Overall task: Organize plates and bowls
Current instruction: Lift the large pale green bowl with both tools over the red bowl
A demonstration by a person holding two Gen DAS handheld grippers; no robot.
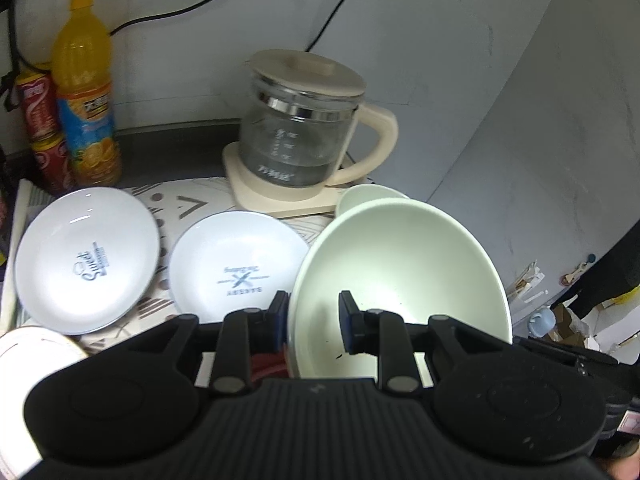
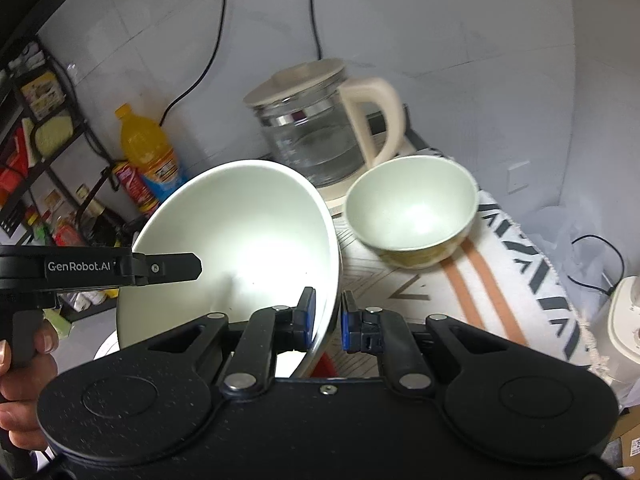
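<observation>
Both grippers grip one large pale green bowl (image 2: 240, 240), held tilted in front of the kettle (image 1: 304, 128). The left gripper (image 1: 313, 322) has its fingers closed on the bowl's near rim; the right gripper (image 2: 327, 320) pinches the rim likewise. A smaller bowl (image 2: 412, 212) sits on the patterned cloth (image 2: 500, 264) just beside the kettle. Two white plates (image 1: 86, 256) lie left of the kettle on the surface.
</observation>
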